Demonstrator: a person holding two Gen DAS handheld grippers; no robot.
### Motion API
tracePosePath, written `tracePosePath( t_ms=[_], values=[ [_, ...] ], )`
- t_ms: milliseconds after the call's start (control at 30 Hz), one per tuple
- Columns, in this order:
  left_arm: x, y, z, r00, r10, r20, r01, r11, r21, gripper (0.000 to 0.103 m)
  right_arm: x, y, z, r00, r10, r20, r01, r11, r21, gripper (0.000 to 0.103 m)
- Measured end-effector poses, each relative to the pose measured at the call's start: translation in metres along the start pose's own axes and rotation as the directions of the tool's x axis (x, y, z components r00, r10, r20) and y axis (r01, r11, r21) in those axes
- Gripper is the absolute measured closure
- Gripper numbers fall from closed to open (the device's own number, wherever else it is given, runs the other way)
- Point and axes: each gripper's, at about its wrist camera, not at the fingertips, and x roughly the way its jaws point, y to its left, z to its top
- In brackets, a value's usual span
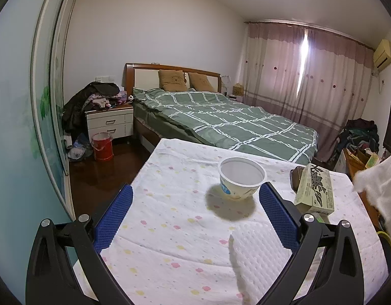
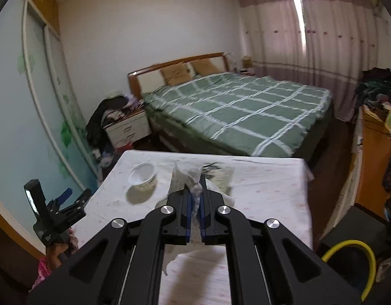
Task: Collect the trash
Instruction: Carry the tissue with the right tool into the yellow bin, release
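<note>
Crumpled tissue (image 2: 189,178) pinched in closed right gripper (image 2: 195,200), lifted above table (image 2: 266,188), right of paper bowl (image 2: 142,175). Left gripper (image 1: 195,218) wide open, empty, just before bowl.

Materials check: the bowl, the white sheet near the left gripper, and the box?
Bowl: probably thin plastic or coated paper, smooth, printed outside.
White sheet: tissue or paper towel, embossed dimple pattern.
Box: cardboard, matte, dark floral print.

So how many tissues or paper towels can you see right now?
2: one paper towel lies on the table between the left gripper's open fingers; the right gripper is shut on a crumpled tissue. Others may be hidden.
</note>
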Motion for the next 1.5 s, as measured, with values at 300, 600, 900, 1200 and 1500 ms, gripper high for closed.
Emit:
tracePosePath(
  t_ms=[300, 600, 900, 1200, 1500],
  values=[
    [0.001, -0.01, -0.002, 1.0, -0.004, 0.002, 0.004, 0.999, 0.036, 0.005, -0.063, -0.102, -0.035, 0.964, -0.264, -0.012, 0.264, 0.956, 0.131, 0.098],
    [0.0, -0.024, -0.005, 1.0, -0.025, 0.009, 0.025, 0.995, 0.093, 0.005, -0.076, -0.199, -0.099, 0.878, -0.454, -0.154, 0.479, 0.839, 0.257, 0.098],
    [0.006, -0.036, -0.01, 0.998, -0.05, -0.024, 0.053, 0.99, 0.131, 0.005, -0.065, -0.249, -0.144, 0.805, -0.528, -0.272, 0.593, 0.741, 0.316, 0.077],
    [0.003, -0.049, -0.011, 0.992, -0.102, -0.073, 0.109, 0.988, 0.111, 0.005, -0.071, -0.242, -0.154, 0.804, -0.535, -0.259, 0.594, 0.739, 0.318, 0.068],
    [-0.002, -0.127, -0.03, 0.95, -0.22, -0.222, 0.251, 0.96, 0.122, 0.005, -0.066, -0.232, -0.162, 0.832, -0.501, -0.239, 0.554, 0.771, 0.314, 0.066]
  ],
)
